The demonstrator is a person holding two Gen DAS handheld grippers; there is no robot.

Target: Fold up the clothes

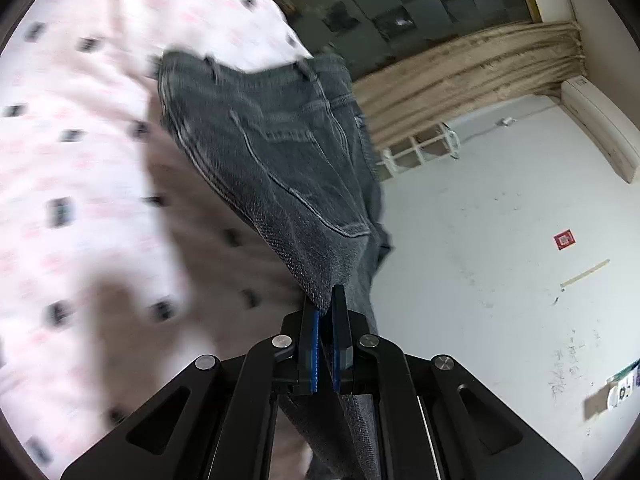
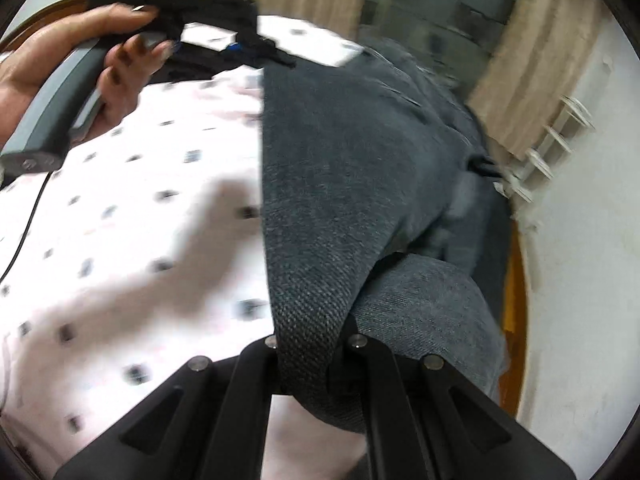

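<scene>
Dark grey denim jeans [image 1: 280,168] lifted over white bedsheet with small dark print [image 1: 72,168]; left claw [image 1: 327,300] clamped on one edge, right claw [image 2: 310,344] clamped on another, fabric draped over its fingers; person's hand [image 2: 60,60] holds left handle

A pale patterned bedsheet [image 1: 72,184] covers the bed. Beige curtains [image 1: 460,76] hang beside a dark window [image 1: 400,4], above a scuffed white floor [image 1: 500,260].

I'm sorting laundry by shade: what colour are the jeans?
The jeans are dark grey-blue denim with pale stitching, clearest in the left wrist view.
</scene>
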